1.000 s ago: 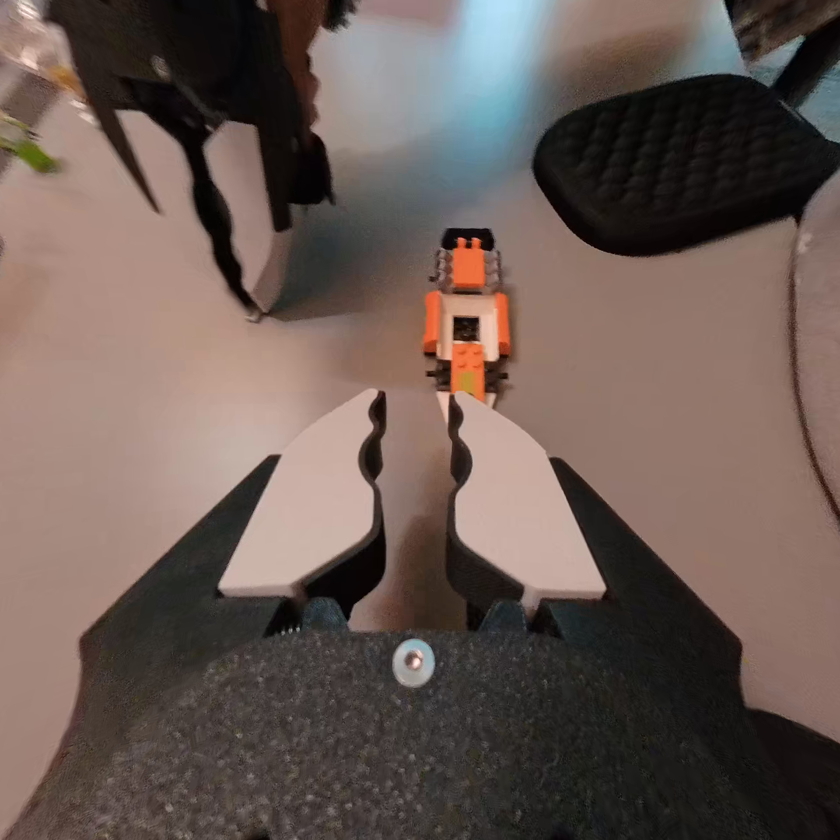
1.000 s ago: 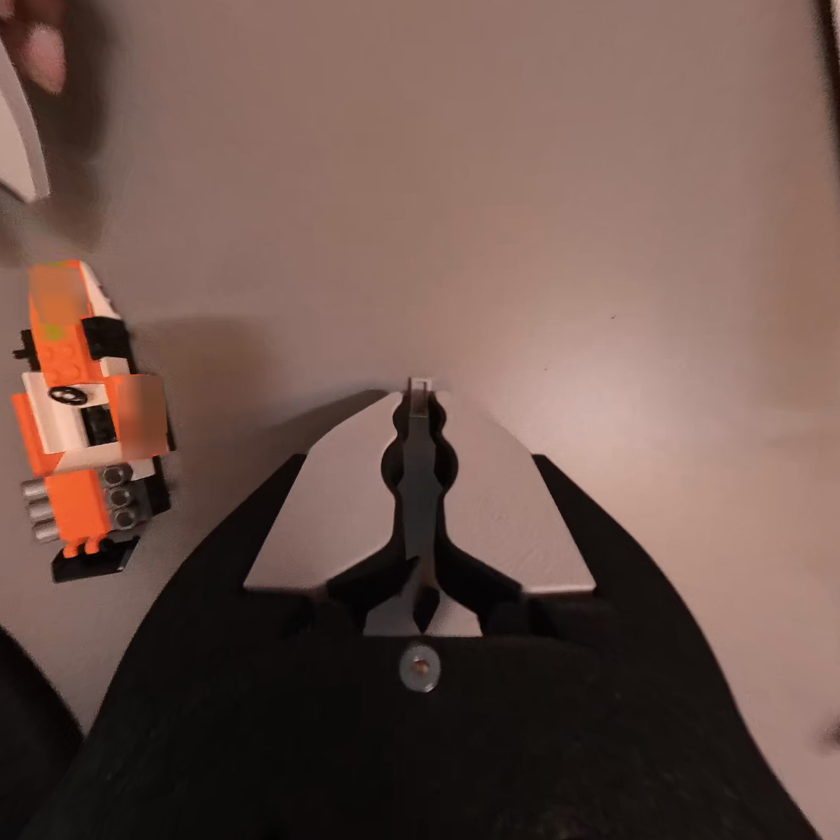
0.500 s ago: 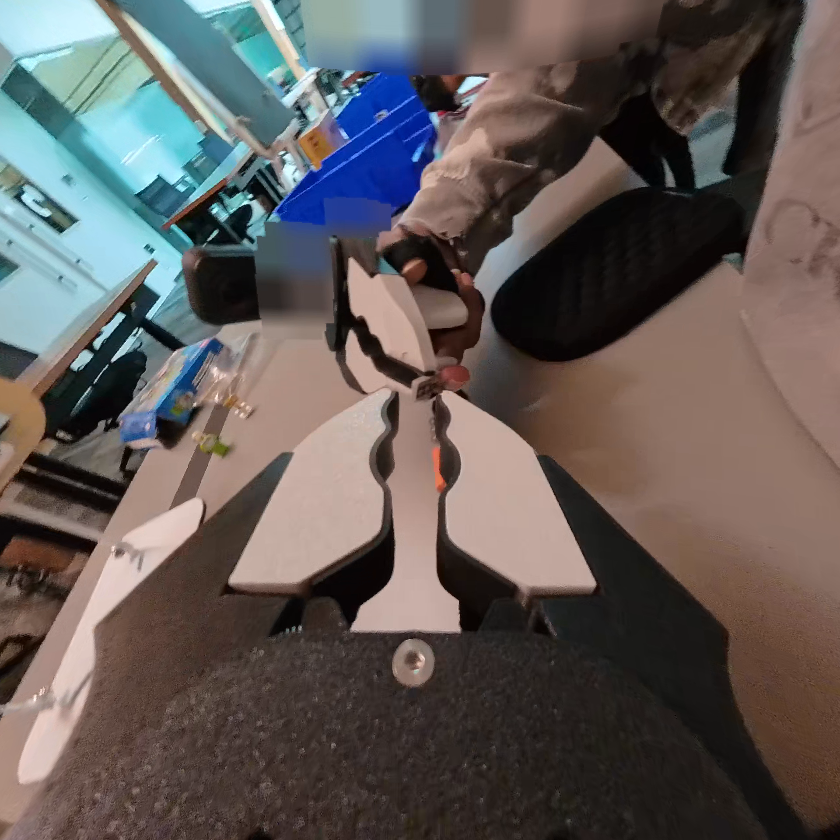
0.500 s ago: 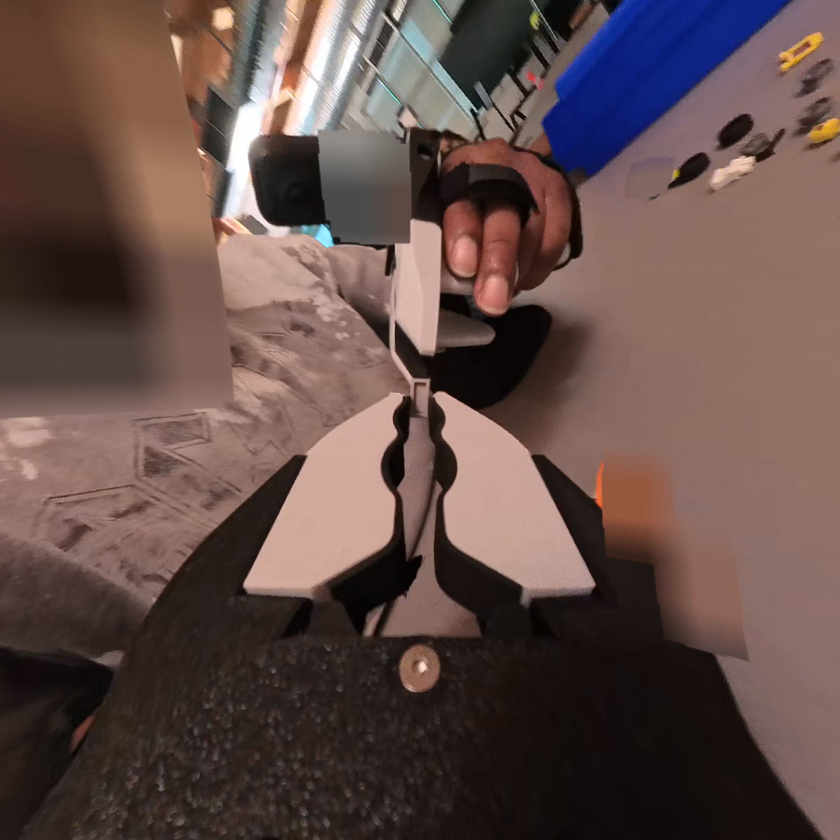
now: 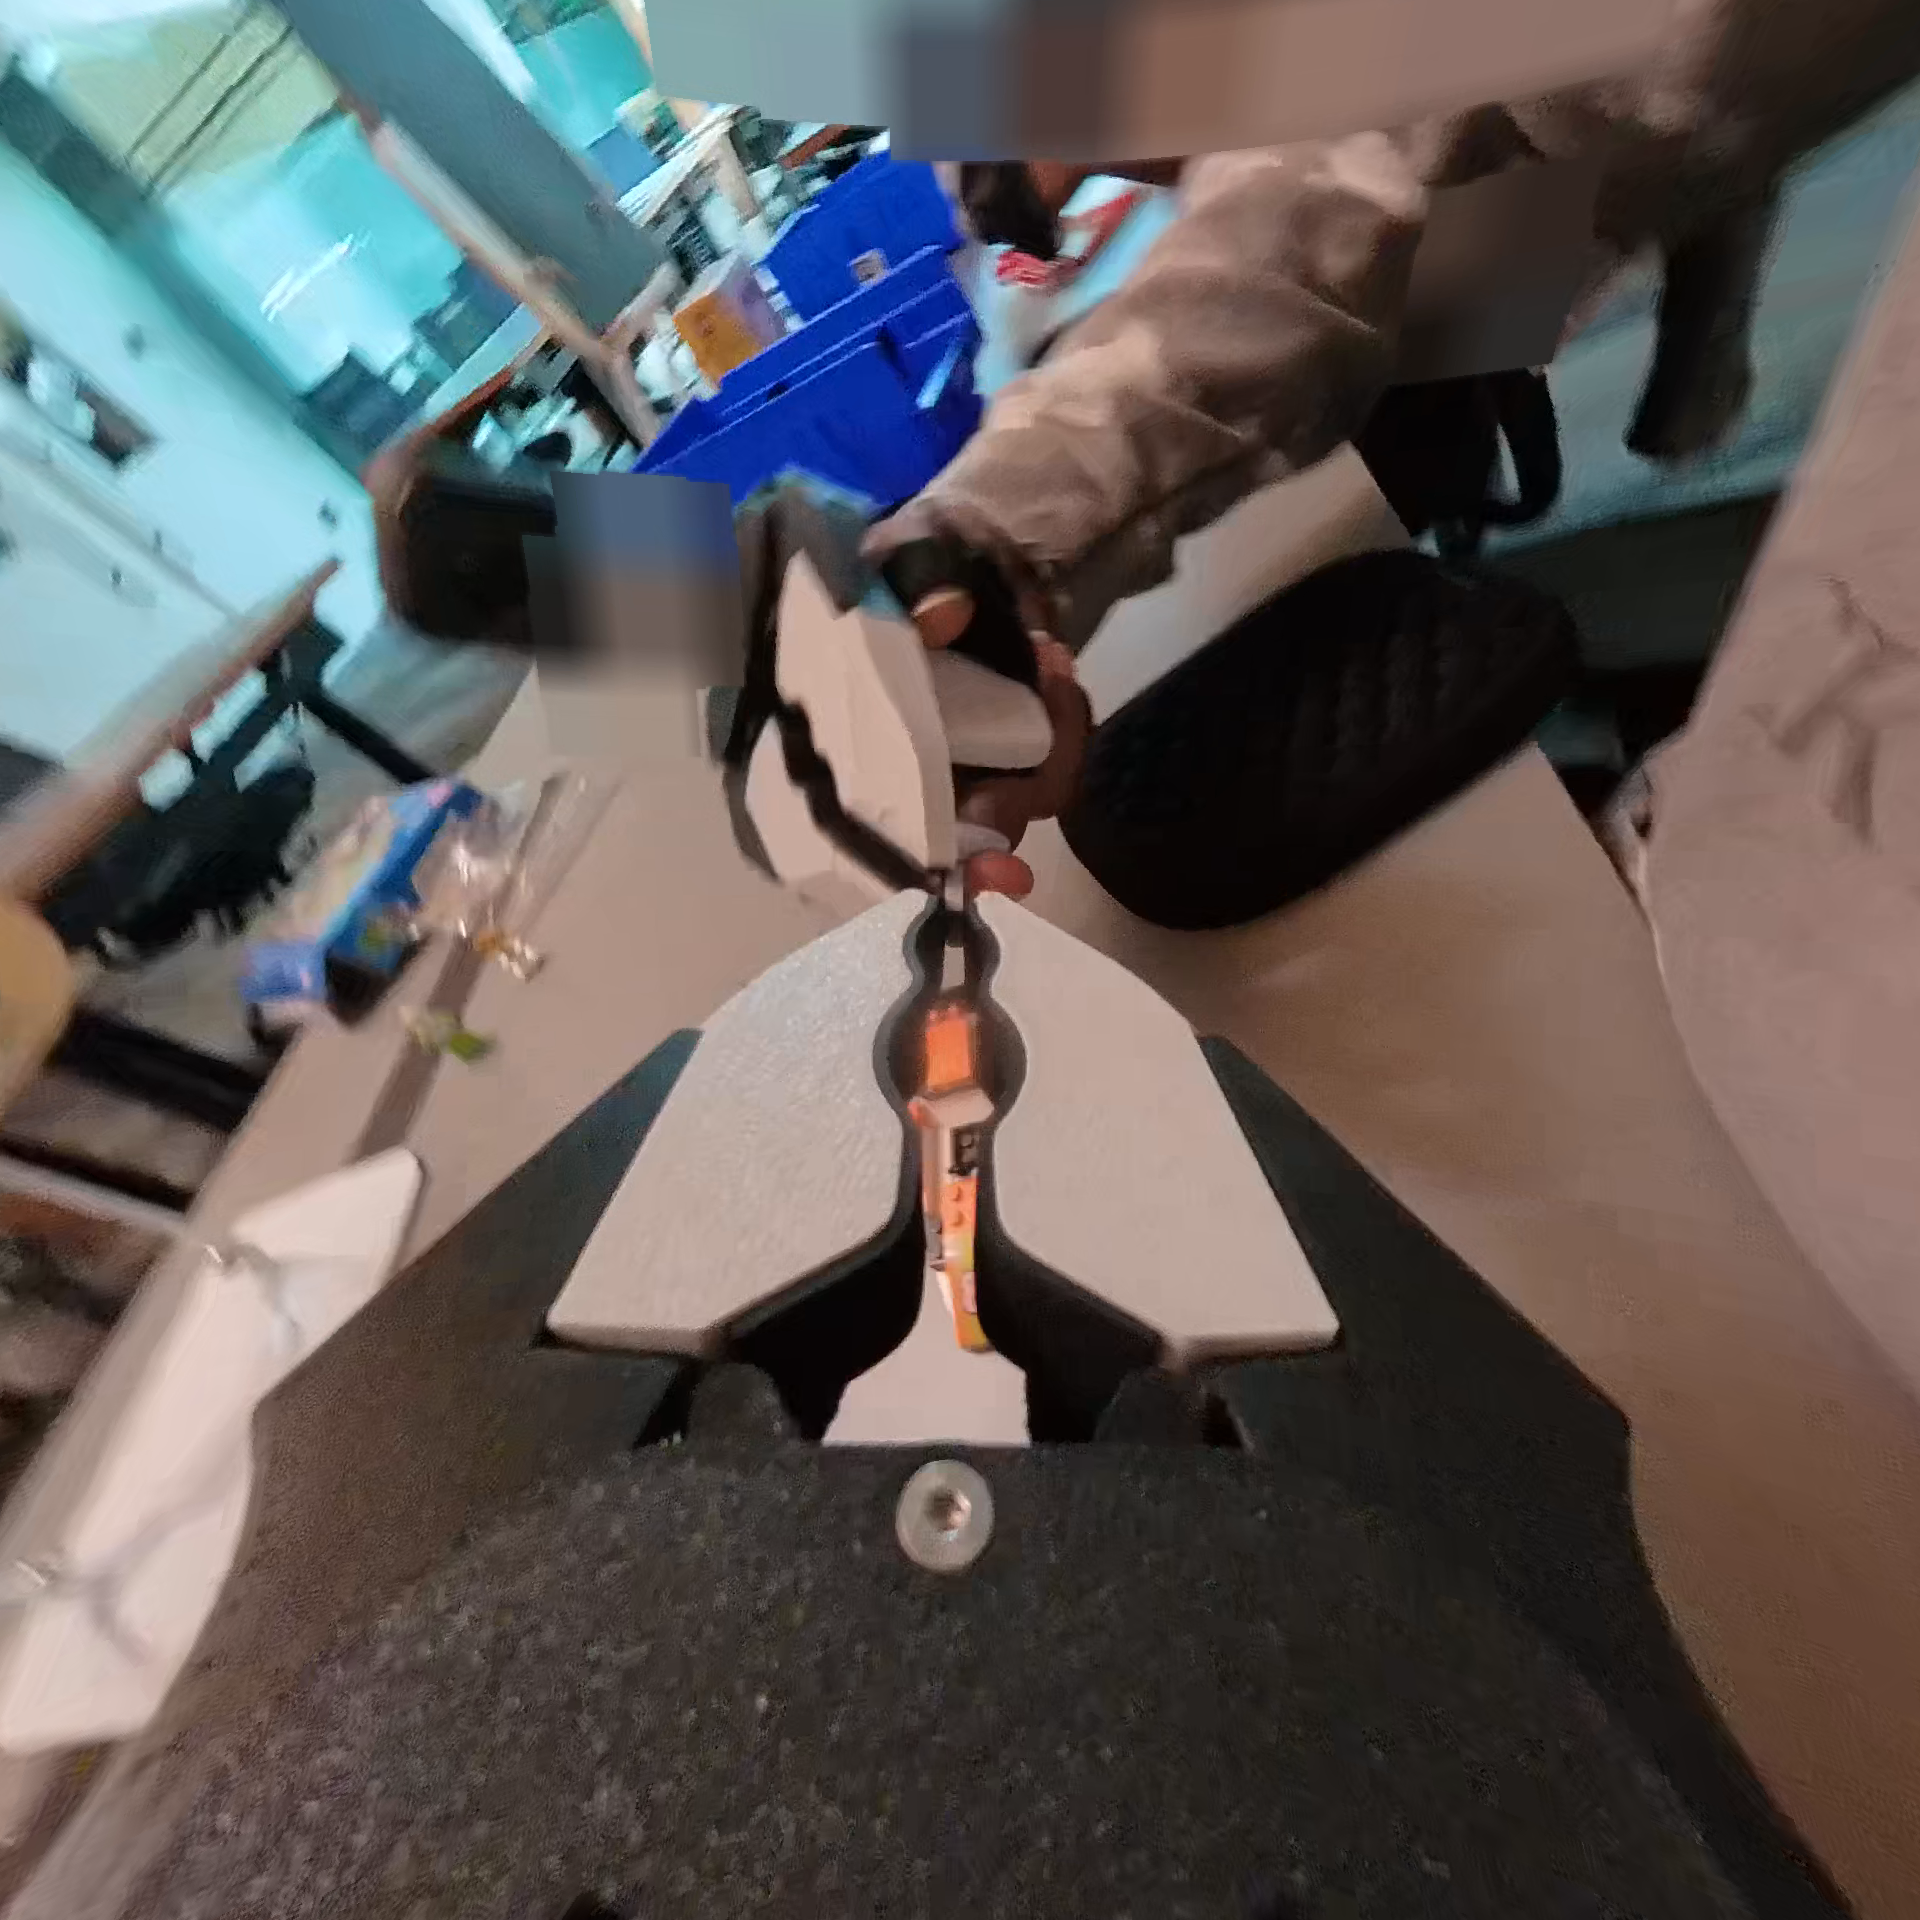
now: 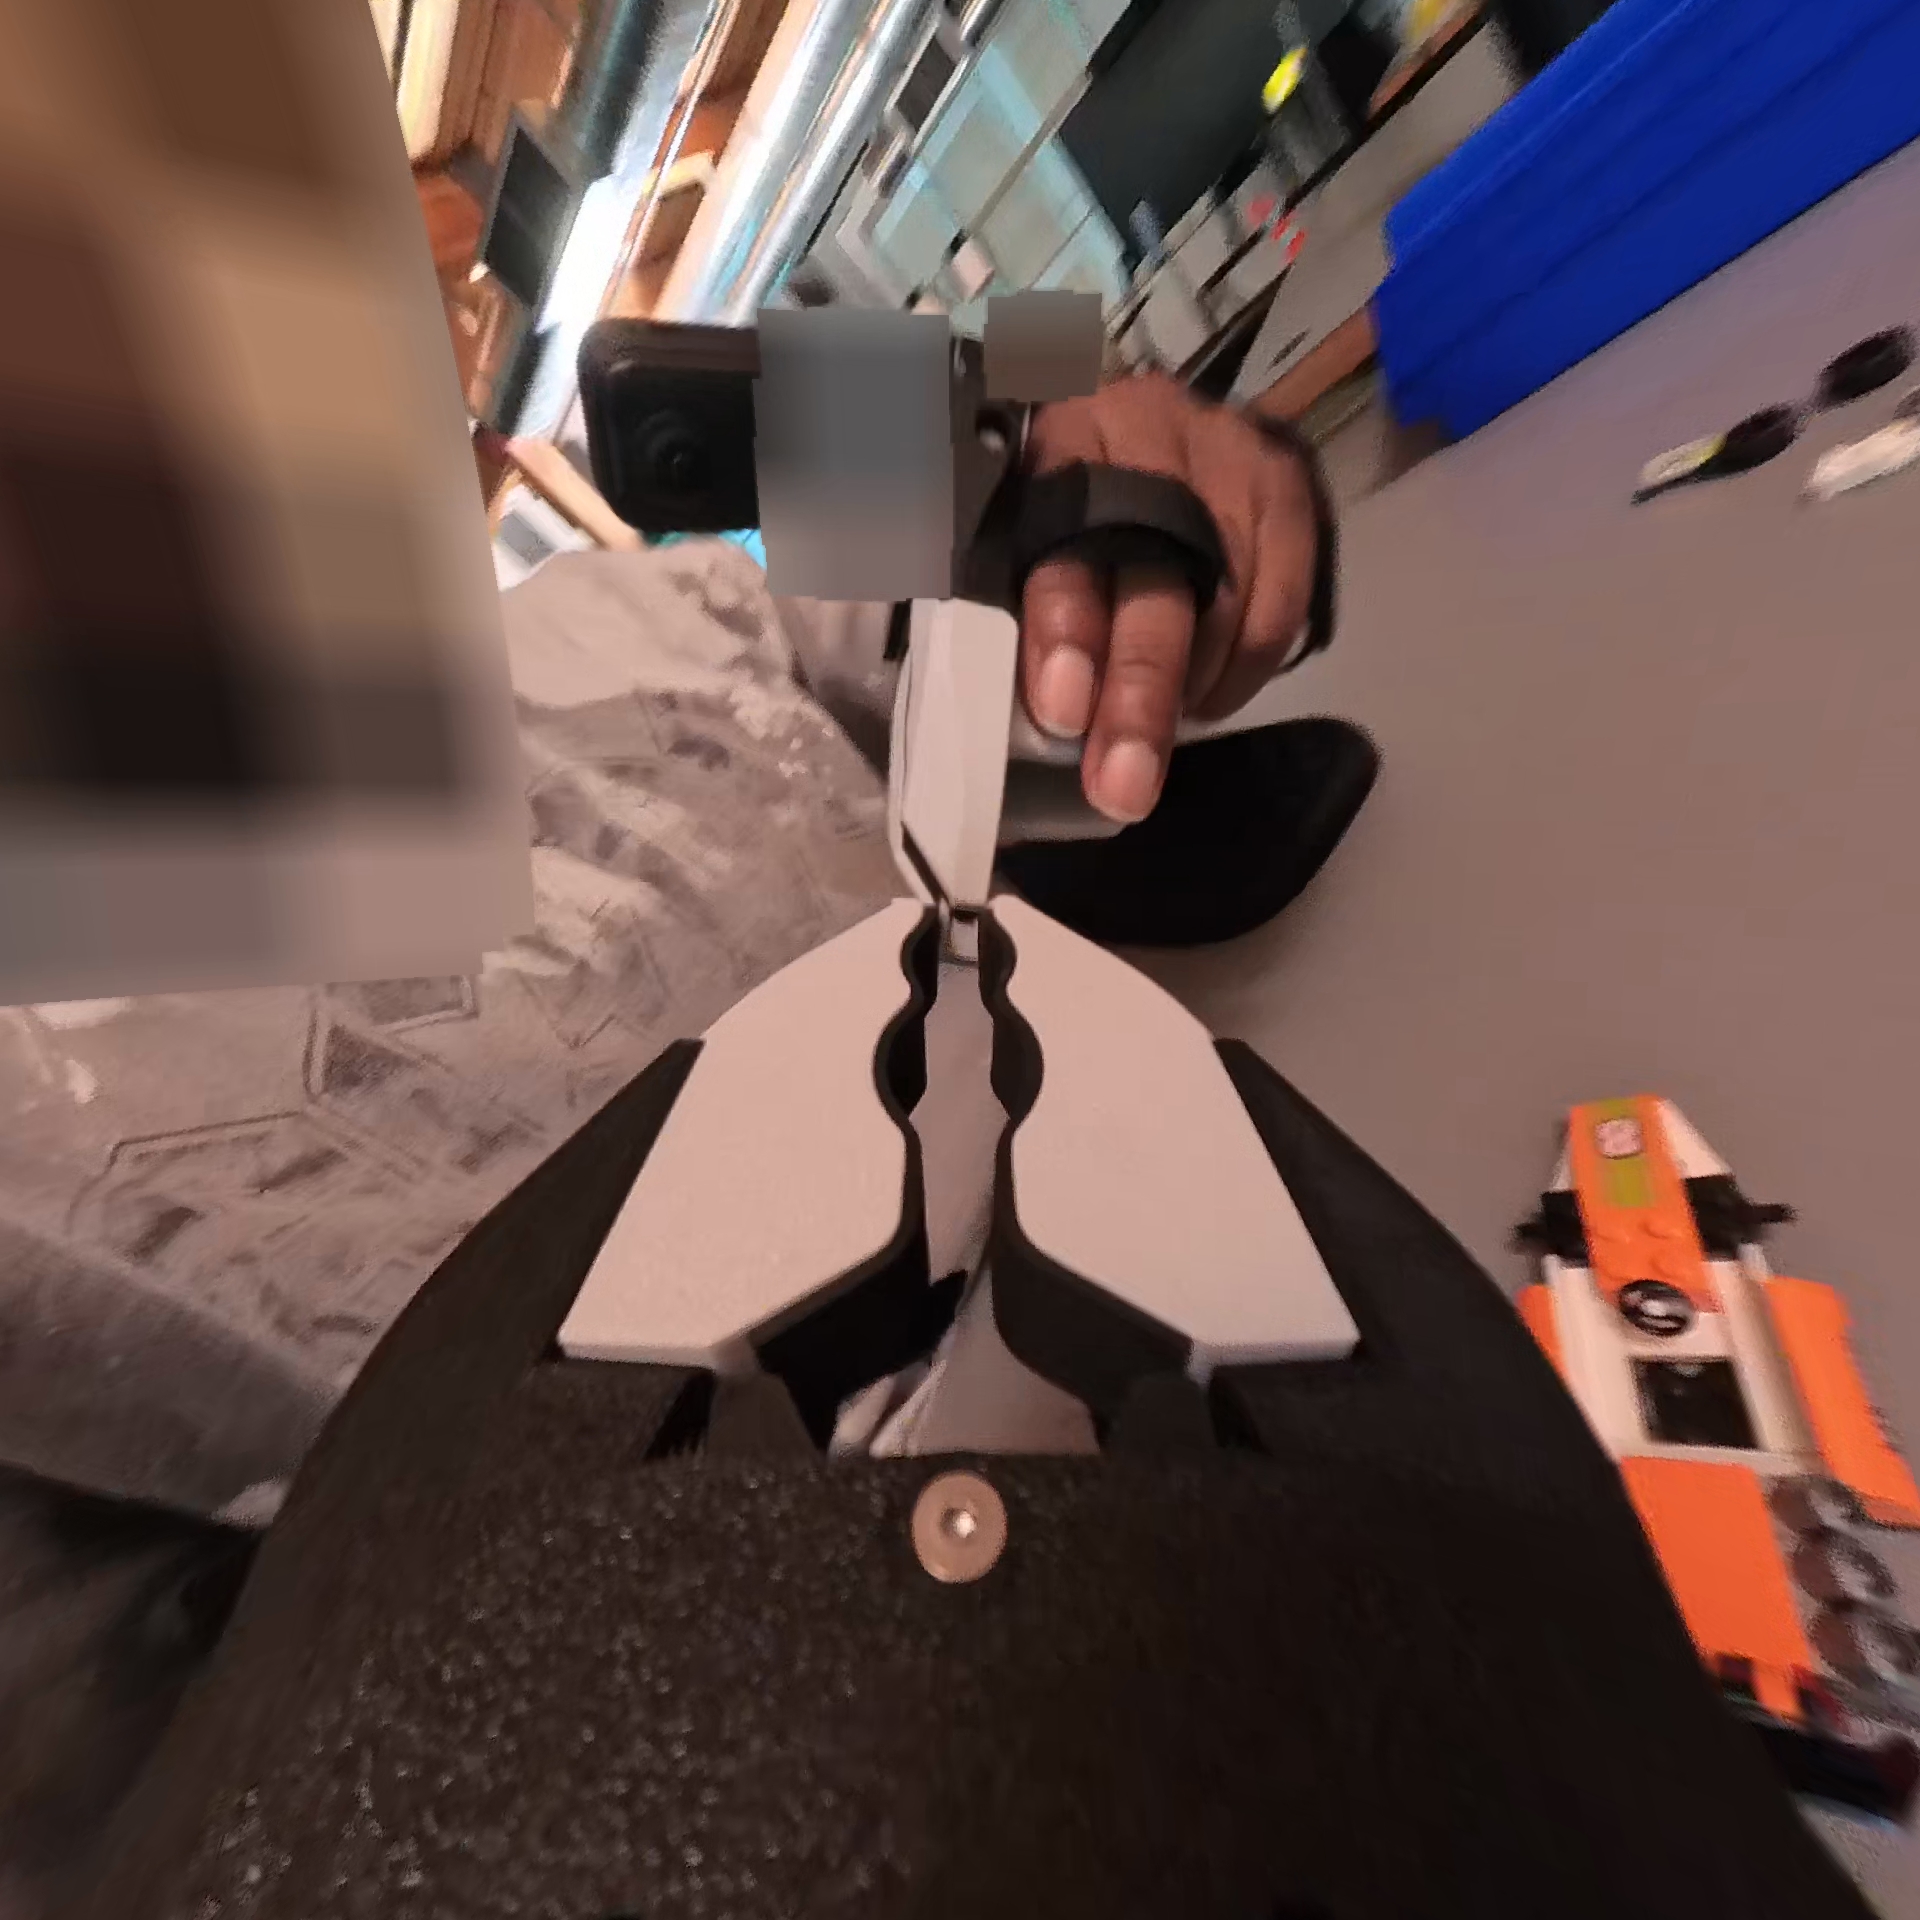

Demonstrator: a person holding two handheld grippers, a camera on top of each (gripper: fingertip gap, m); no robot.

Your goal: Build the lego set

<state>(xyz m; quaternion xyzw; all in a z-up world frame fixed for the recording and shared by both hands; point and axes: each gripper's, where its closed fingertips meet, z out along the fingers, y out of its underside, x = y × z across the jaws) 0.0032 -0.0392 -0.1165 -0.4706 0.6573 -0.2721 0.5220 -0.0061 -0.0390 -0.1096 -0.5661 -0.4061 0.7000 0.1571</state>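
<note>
An orange, white and black lego vehicle (image 6: pixel 1704 1382) lies on the grey table (image 6: pixel 1558 831), low at the right in the right wrist view. In the left wrist view it shows only through the finger gap (image 5: pixel 951 1060). My right gripper (image 6: pixel 961 930) is shut on a small thin grey piece (image 6: pixel 964 935). My left gripper (image 5: pixel 948 914) faces it tip to tip, with its jaws closed to a narrow slit on the same small piece (image 5: pixel 951 899). Both are raised above the table, and a hand holds each one.
A black padded seat (image 5: pixel 1320 748) sits just behind the grippers. Blue bins (image 5: pixel 852 353) stand at the back. Loose small pieces (image 6: pixel 1766 447) lie far right. A box and plastic bags (image 5: pixel 395 894) and white paper (image 5: pixel 208 1403) lie on the left. A person's patterned clothing (image 6: pixel 623 831) is close by. The tips of both grippers are at nearly the same place.
Both grippers have lifted from looking down at the table to facing each other. My left gripper's jaws have closed from open onto the piece held by the right gripper.
</note>
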